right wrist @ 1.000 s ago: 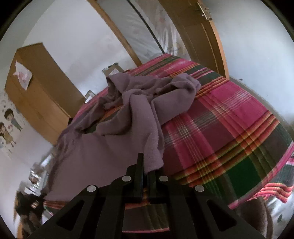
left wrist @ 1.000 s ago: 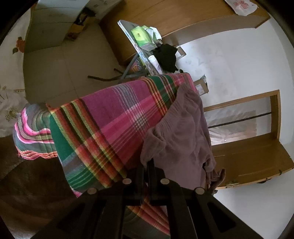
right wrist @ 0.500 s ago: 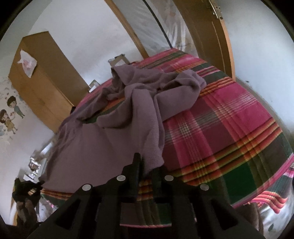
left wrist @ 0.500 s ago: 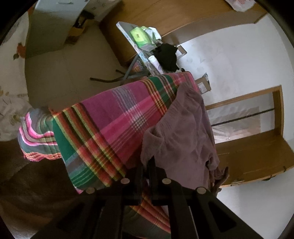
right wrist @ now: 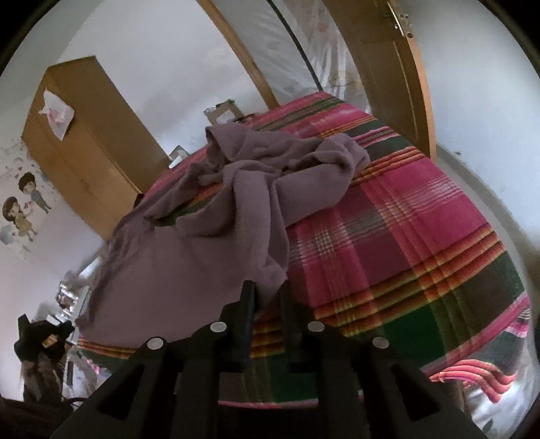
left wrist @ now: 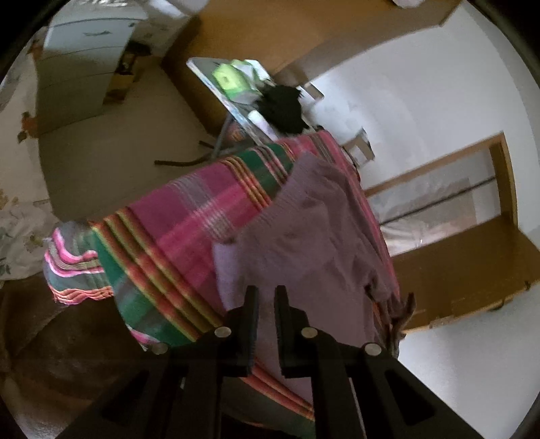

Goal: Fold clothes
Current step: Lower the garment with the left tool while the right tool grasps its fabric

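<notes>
— Black fingers first: the left tool [left wrist: 266, 293] sits low in its view with its jaws drawn narrow, a slim gap between them, and the garment [left wrist: 303, 236] fills that gap. Is it pinched?

— Looks so. Purple cloth runs right down between the fingers, so the left tool holds the garment's near edge.

— And the right tool [right wrist: 268, 288]?

— Same story. Jaws narrow, and a hanging fold of the garment [right wrist: 243, 202] drops between the fingertips. It grips that fold.

— Where does the garment lie?

— On the bed [right wrist: 388, 236], over a plaid blanket [left wrist: 189, 216] of pink, green and orange stripes. Near the right tool the cloth spreads fairly flat; farther back it bunches into a crumpled heap with twisted folds.

— What is past the bed?

— In the left view, a folding tabletop [left wrist: 233, 101] just beyond the bed's far end, carrying a green packet [left wrist: 227, 79] and something black [left wrist: 281, 108]. Behind it a wooden wardrobe [left wrist: 303, 30], and to the right a doorway [left wrist: 438, 196] with an open wooden door.

— In the right view?

— The wardrobe [right wrist: 91, 135] stands against a white wall, with cartoon stickers [right wrist: 23, 209] on the wall to its left.
</notes>
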Tool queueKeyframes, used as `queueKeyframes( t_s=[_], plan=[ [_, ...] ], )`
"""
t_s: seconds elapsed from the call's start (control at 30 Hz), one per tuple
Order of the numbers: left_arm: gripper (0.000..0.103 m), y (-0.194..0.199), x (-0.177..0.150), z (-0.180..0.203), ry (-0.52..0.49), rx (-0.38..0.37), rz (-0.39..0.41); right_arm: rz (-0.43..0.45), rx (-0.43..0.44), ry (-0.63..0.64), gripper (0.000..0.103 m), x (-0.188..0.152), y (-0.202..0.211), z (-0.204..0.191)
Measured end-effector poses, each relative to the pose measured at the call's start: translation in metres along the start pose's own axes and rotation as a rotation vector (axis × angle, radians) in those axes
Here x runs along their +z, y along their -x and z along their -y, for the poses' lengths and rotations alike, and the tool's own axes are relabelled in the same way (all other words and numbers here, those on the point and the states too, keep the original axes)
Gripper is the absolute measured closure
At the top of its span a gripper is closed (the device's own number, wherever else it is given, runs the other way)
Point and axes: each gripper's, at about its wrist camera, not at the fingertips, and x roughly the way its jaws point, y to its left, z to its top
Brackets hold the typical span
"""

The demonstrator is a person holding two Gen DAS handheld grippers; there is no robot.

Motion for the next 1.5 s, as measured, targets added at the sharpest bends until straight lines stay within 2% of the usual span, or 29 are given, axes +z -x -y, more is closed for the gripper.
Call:
queueKeyframes(
  t_s=[0.17, 0.3, 0.47, 0.63, 0.77, 1.0, 1.2, 1.27, 1.3, 1.33, 1.5],
  plan=[
    [0.083, -0.015, -0.007, 0.03, -0.11, -0.005, -0.039, 0.038, -0.02, -0.013, 0.085, 0.002, 0.01, 0.008],
    [0.083, -0.033, -0.015, 0.045, -0.155, -0.006, -0.102, 0.073, -0.044, -0.043, 0.085, 0.009, 0.016, 0.019],
    [0.083, -0.05, -0.027, 0.065, -0.202, -0.026, -0.15, 0.118, -0.092, -0.014, 0.082, 0.023, 0.014, 0.022],
    [0.081, -0.072, -0.048, 0.095, -0.317, -0.032, -0.215, 0.12, -0.093, -0.023, 0.08, 0.035, 0.002, 0.028],
    [0.076, -0.09, -0.066, 0.12, -0.415, -0.034, -0.269, 0.105, -0.103, -0.016, 0.076, 0.04, -0.01, 0.032],
    [0.076, -0.123, -0.102, 0.165, -0.608, -0.04, -0.355, 0.081, -0.111, -0.022, 0.069, 0.053, -0.029, 0.041],
    [0.076, -0.148, -0.129, 0.206, -0.714, -0.103, -0.427, 0.082, -0.149, 0.011, 0.067, 0.063, -0.037, 0.046],
    [0.076, -0.155, -0.139, 0.223, -0.765, -0.132, -0.454, 0.081, -0.154, 0.013, 0.062, 0.066, -0.04, 0.048],
    [0.076, -0.159, -0.145, 0.233, -0.794, -0.149, -0.471, 0.076, -0.146, 0.008, 0.051, 0.069, -0.041, 0.05],
    [0.076, -0.163, -0.151, 0.241, -0.815, -0.161, -0.486, 0.072, -0.132, 0.003, 0.049, 0.071, -0.043, 0.052],
    [0.075, -0.177, -0.178, 0.282, -0.891, -0.223, -0.528, 0.074, -0.124, 0.002, 0.049, 0.082, -0.049, 0.054]
  ],
)
